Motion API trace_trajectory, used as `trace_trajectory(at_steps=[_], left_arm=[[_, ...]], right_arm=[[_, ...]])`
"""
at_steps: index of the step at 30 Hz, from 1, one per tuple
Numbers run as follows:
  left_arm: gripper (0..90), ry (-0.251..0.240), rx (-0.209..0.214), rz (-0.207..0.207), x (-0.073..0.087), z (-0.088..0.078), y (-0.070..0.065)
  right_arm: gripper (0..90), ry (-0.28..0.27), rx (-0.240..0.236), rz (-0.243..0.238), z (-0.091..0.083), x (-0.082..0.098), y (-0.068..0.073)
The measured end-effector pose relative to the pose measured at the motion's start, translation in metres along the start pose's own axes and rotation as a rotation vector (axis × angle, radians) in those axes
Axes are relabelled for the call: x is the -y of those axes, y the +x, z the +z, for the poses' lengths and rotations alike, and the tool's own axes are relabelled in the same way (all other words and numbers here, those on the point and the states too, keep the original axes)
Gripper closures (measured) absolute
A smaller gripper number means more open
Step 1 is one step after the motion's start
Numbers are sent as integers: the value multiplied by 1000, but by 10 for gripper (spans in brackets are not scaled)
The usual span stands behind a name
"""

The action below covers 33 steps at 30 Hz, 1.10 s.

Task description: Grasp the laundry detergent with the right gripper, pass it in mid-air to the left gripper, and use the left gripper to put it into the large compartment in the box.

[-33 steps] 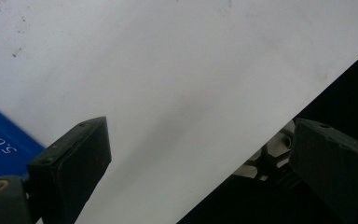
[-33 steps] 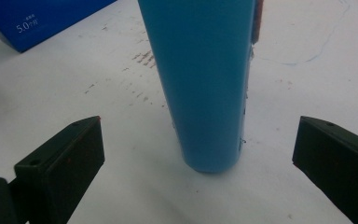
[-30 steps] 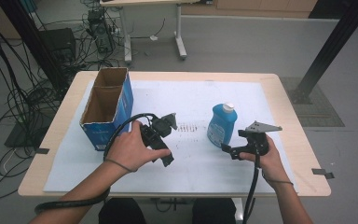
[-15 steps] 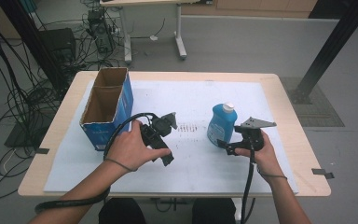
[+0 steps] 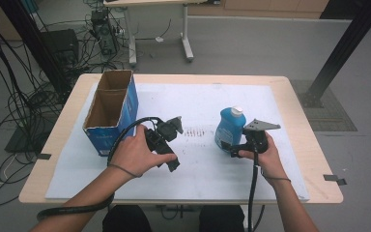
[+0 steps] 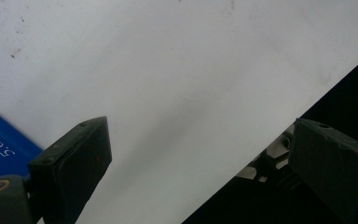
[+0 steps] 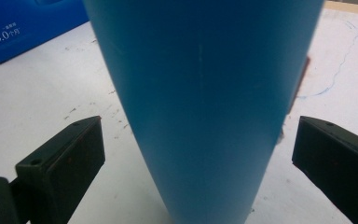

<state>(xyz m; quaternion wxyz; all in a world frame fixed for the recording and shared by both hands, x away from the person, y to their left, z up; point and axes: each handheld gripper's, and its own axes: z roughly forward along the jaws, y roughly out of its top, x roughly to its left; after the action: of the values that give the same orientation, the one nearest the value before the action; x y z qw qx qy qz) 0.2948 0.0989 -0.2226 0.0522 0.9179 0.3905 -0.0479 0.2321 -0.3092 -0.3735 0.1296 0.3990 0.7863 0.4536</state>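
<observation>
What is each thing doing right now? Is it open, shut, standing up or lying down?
Blue bottle: standing upright, white cap on, between the right gripper's open fingers, not yet squeezed.
Cardboard box: standing on the table, top open.
Left gripper: open, holding nothing, over the white mat.
Right gripper: open, around the bottle.

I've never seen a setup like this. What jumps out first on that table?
The blue bottle with a white cap stands upright right of the table's middle, and the right claw sits open against its base, one jaw on each side. At the left edge of the white mat stands an open blue cardboard box, with the left claw open over bare mat beside it.
</observation>
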Motion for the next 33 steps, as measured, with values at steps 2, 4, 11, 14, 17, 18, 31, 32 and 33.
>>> trace_trajectory(at_steps=[2,4,11,14,17,18,31,32,33], left_arm=[[63,-3,1,-5,1,0,1],[63,-2,0,-6,1,0,1],[63,0,2,-6,1,1,1],[63,2,1,-5,1,2,2],[63,2,1,-6,2,2,1],[63,1,1,-8,2,2,1],[63,-5,-6,-9,2,-2,1],[63,-5,-4,-9,2,-2,1],[63,-6,-4,-10,2,-2,1]], right_arm=[[23,-3,2,-1,2,1,0],[23,-6,0,2,4,1,0],[25,-14,4,5,5,3,1],[25,-15,4,7,5,4,1],[26,-14,2,8,6,4,1],[26,-16,2,8,6,4,0],[27,-22,3,5,4,3,1],[27,-23,3,4,3,3,1],[27,-25,2,5,3,3,1]])
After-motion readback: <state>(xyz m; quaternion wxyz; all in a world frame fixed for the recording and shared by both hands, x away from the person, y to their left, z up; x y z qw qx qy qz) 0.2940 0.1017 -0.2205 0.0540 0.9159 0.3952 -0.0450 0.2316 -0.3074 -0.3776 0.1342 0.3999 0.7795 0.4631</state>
